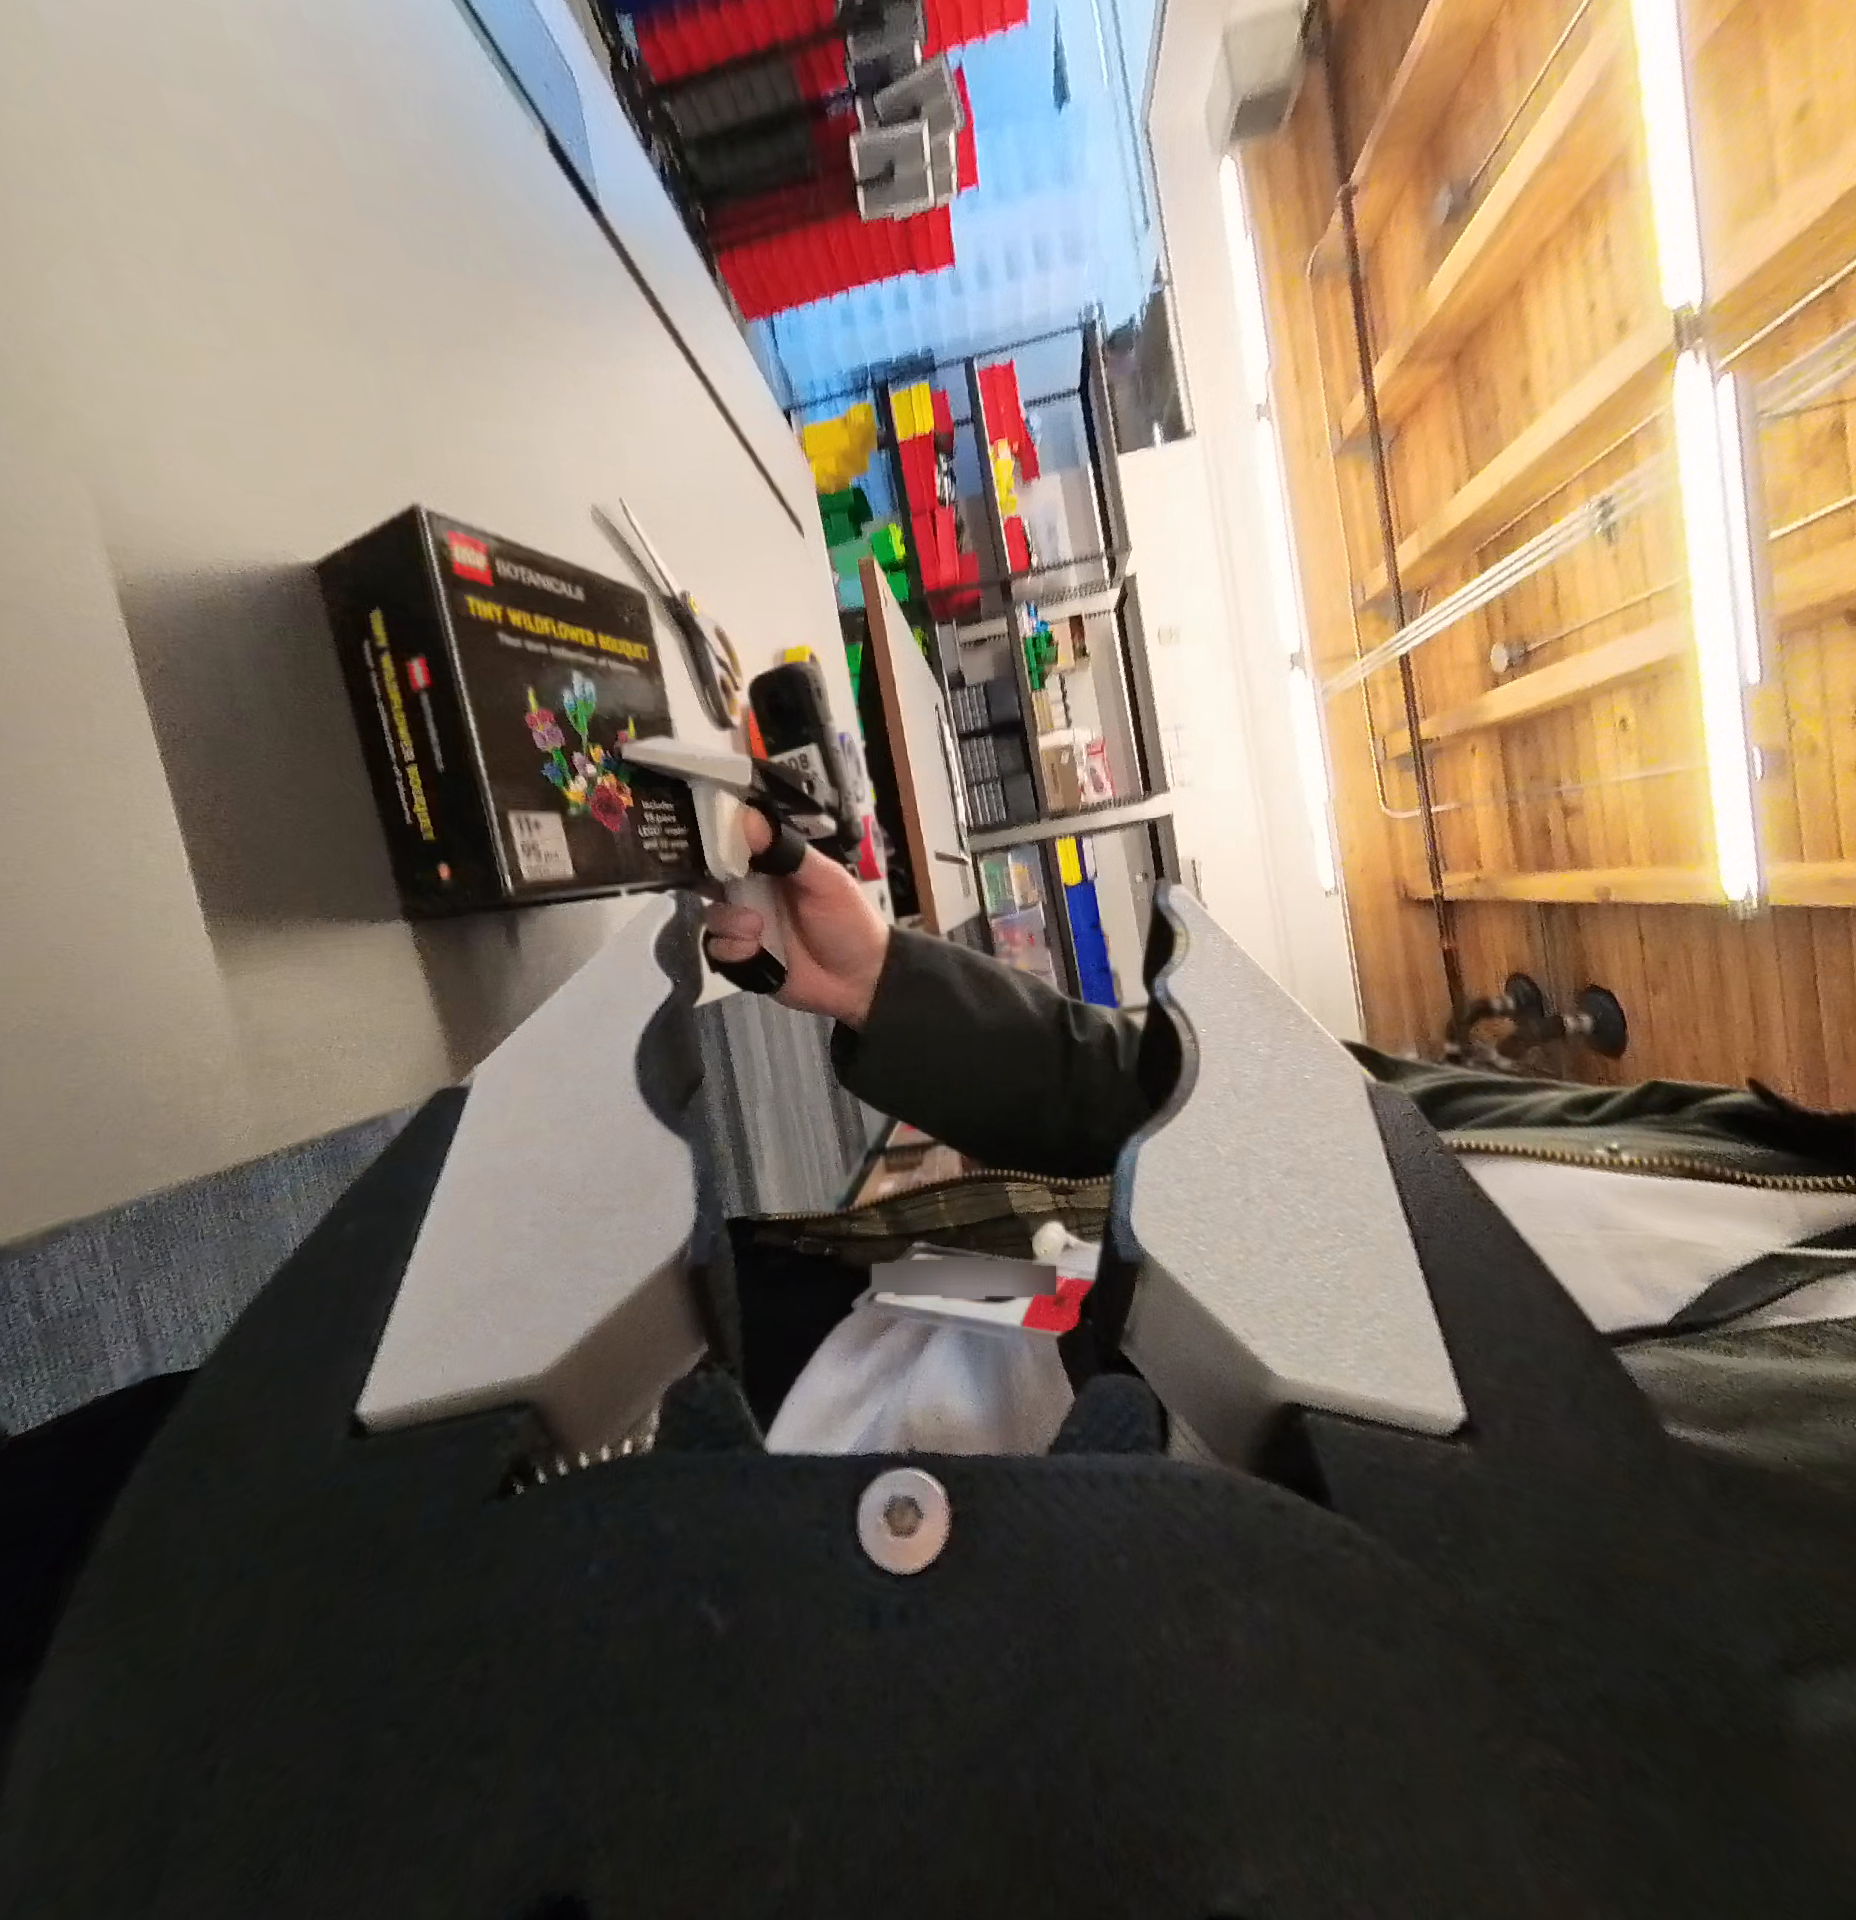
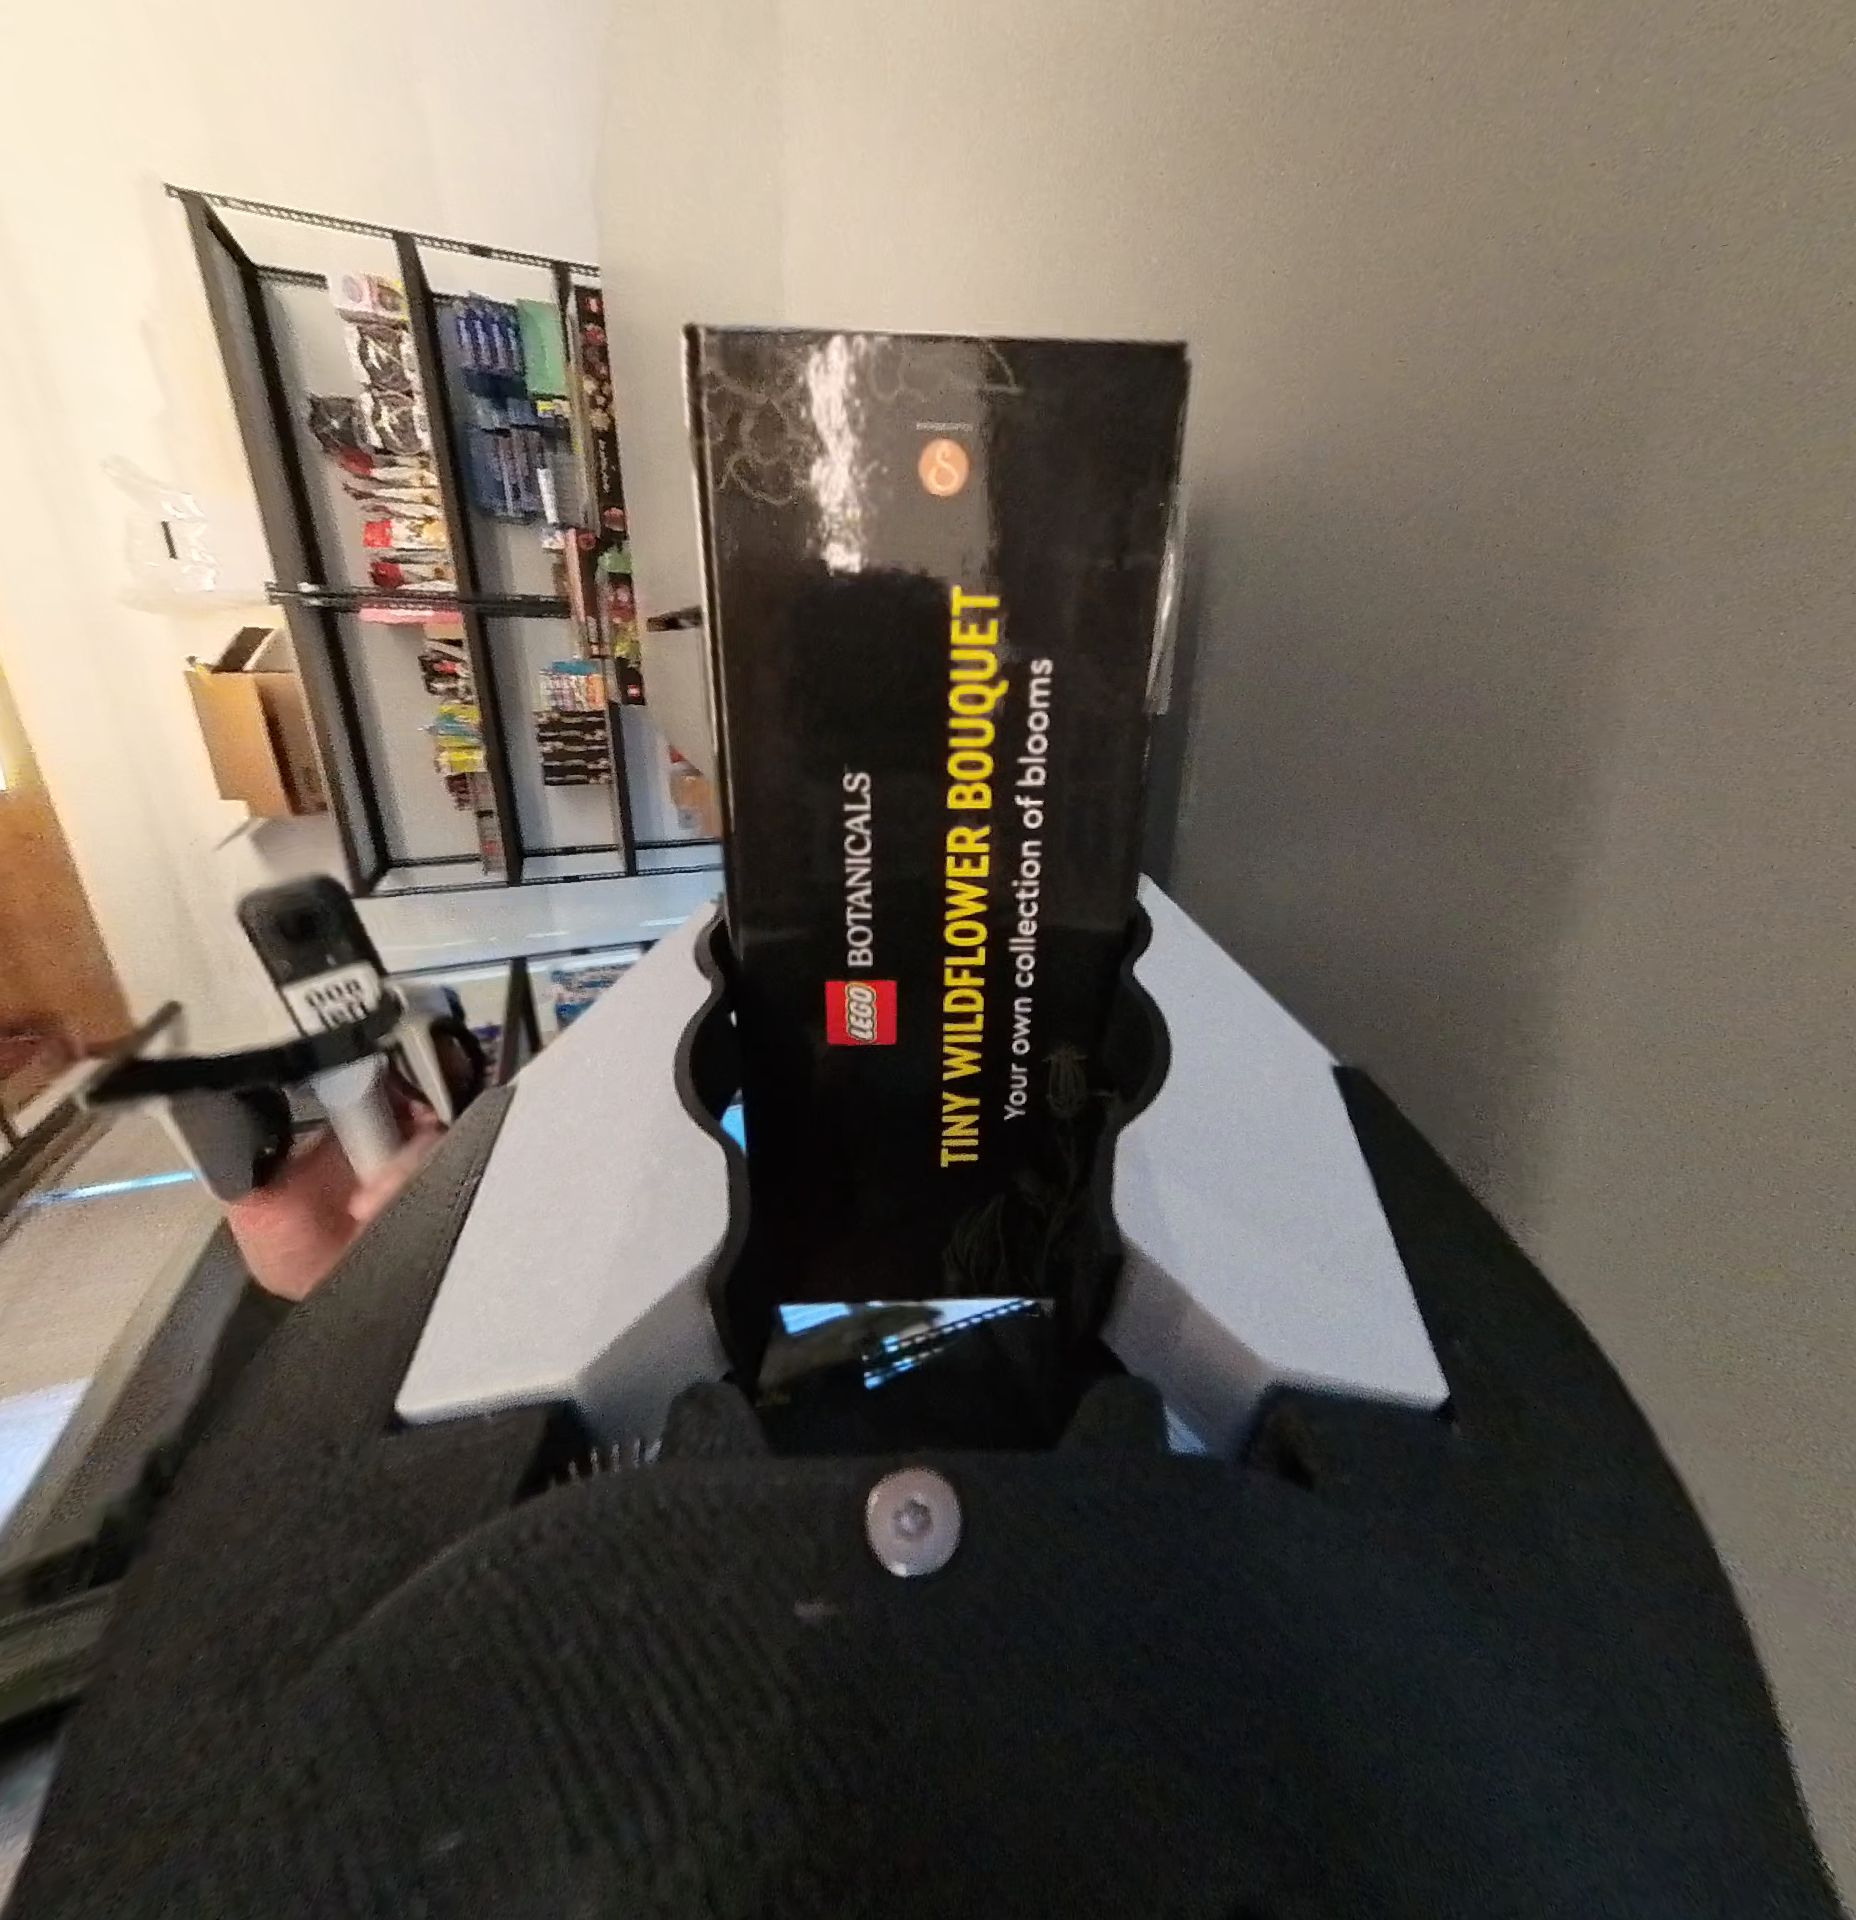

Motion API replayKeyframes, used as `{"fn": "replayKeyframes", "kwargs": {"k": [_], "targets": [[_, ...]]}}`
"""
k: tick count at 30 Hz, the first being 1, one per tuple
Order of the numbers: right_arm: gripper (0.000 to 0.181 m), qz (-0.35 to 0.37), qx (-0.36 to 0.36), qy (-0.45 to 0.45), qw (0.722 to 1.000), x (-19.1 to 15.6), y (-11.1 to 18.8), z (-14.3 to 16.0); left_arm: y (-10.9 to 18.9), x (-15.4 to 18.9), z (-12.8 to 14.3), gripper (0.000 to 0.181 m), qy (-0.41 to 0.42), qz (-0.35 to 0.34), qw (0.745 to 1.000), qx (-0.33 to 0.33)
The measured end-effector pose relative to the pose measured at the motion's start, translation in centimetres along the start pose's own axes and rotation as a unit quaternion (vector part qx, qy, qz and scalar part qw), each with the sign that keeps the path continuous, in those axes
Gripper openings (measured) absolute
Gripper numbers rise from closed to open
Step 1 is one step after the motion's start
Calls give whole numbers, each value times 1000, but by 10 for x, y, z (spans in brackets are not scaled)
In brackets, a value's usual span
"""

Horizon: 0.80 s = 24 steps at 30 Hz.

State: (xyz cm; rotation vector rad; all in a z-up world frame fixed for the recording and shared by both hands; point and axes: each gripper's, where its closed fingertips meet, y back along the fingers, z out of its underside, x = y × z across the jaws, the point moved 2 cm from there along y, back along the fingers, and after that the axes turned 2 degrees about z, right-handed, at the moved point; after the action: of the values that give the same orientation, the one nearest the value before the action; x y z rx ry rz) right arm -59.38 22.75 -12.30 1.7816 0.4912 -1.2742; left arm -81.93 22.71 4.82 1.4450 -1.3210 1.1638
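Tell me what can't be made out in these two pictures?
- Left wrist view: the far side of the black box, hidden by the box itself.
- Left wrist view: the scissors, partly covered by the right gripper.
- Right wrist view: the box's base, hidden behind the gripper's body.
- Right wrist view: the left gripper, smeared by blur.

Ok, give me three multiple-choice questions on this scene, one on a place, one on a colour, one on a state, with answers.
1. The scissors lie: A) on the white table beside the box; B) on the floor; C) on a shelf.
2. The box is mainly: A) red; B) white; C) black.
3. The left gripper is: A) shut on the scissors; B) open, empty; C) shut on the box.
Answers: A, they lie on the tabletop by it; C, its faces are black; B, its fingers are spread with nothing gripped.
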Motion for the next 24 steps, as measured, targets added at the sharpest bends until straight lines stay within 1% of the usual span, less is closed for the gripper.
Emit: {"fn": "replayKeyframes", "kwargs": {"k": [3, 6, 7, 10, 12, 13, 14, 15, 16, 17, 18, 19, 20, 21, 22, 24], "targets": [[72, 5, 3, -10, 1000, 8, 0, -2, 13, 2, 22, 84, 17, 6, 1000, 25], [73, 26, 18, 0, 999, 9, 3, -3, 30, 8, 33, 82, 34, 33, 998, 46], [75, 44, 25, 6, 999, 9, 5, -3, 37, 10, 35, 81, 32, 36, 998, 49], [85, 124, 44, 66, 989, 13, 16, -6, 55, 17, 39, 80, 9, 32, 998, 46], [90, 163, 36, 78, 983, 16, 20, -6, 66, 21, 43, 80, -3, 37, 998, 43], [94, 190, 32, 87, 977, 18, 23, -6, 71, 23, 45, 80, -6, 40, 998, 45], [105, 221, 33, 105, 969, 20, 28, -7, 76, 25, 46, 80, -9, 42, 998, 49], [120, 252, 32, 120, 960, 23, 33, -7, 81, 25, 48, 79, -10, 44, 998, 53], [125, 269, 26, 130, 954, 23, 38, -4, 85, 24, 50, 78, -9, 43, 998, 54], [124, 272, 25, 136, 952, 20, 43, -2, 86, 22, 53, 78, -9, 42, 998, 53], [119, 265, 33, 140, 953, 15, 47, 0, 87, 19, 55, 78, -9, 41, 998, 48], [109, 247, 46, 146, 957, 6, 51, 1, 85, 16, 58, 77, -11, 37, 998, 40], [92, 218, 60, 155, 962, -5, 54, 3, 81, 12, 61, 76, -17, 31, 999, 29], [68, 181, 69, 168, 967, -18, 56, 5, 75, 7, 63, 76, -24, 23, 999, 16], [49, 148, 70, 179, 970, -28, 57, 8, 67, 2, 65, 77, -32, 15, 999, 1], [31, 134, 66, 196, 969, -32, 59, 10, 46, -6, 66, 76, -58, -2, 998, -27]]}}
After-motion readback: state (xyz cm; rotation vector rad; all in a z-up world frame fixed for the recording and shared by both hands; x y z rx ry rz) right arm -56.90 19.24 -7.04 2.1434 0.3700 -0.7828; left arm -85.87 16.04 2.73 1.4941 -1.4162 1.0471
